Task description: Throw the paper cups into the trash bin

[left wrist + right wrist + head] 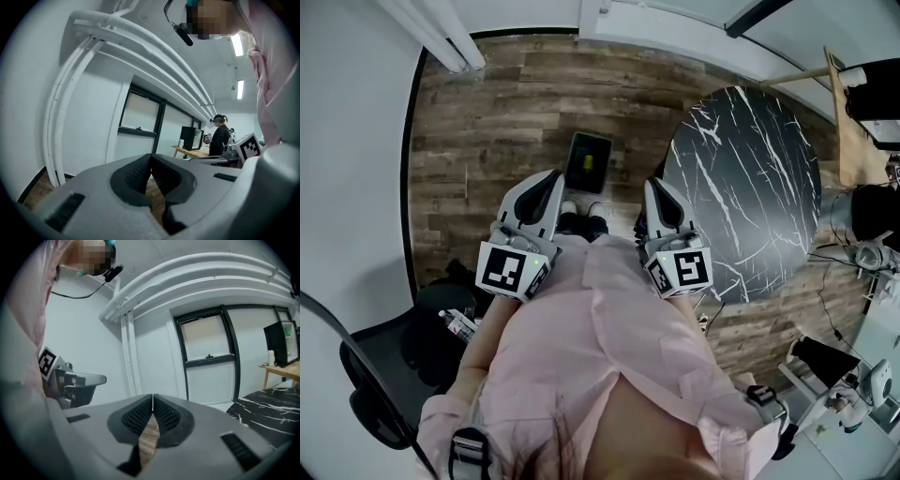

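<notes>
Right gripper (659, 187) above plank floor (487, 122) (marble table (750, 159) beside).

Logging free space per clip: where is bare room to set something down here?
The round marble table is bare all over. The wood floor left of the bin is open too. Crowded: the equipment along the right edge.
</notes>
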Demonstrator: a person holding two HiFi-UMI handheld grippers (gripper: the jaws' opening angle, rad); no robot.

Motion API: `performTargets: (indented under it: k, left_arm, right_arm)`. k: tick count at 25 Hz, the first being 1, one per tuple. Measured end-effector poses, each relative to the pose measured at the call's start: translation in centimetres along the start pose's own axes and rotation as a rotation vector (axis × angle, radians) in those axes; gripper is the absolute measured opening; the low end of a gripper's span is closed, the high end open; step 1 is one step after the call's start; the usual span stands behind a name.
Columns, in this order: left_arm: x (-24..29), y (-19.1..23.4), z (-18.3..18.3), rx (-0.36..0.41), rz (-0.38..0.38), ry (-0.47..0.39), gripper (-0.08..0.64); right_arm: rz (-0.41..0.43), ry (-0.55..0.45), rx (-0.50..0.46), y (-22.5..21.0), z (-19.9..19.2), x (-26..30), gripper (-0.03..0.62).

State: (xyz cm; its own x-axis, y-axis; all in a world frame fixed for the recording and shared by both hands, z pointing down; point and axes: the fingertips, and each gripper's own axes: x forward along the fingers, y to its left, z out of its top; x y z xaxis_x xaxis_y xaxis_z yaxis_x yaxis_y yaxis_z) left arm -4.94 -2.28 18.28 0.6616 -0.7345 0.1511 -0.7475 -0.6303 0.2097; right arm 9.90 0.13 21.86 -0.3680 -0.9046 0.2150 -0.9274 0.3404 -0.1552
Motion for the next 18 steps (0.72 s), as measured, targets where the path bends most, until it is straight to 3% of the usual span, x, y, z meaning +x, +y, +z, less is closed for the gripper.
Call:
performTargets:
  k: [9,18]
  left_arm:
    - [1.0,0.9,0.2,0.05,0.009,-0.03,0.016]
    - [2.1,-0.7,0.0,0.07,-0.056,-0.027,0.015]
  right_arm:
    - [-0.004,-0.027,-0.015,0.7,0.9,0.9,0.031]
    - [0.024,-0.002,-0.035,2.0,0.5,1.5,0.031]
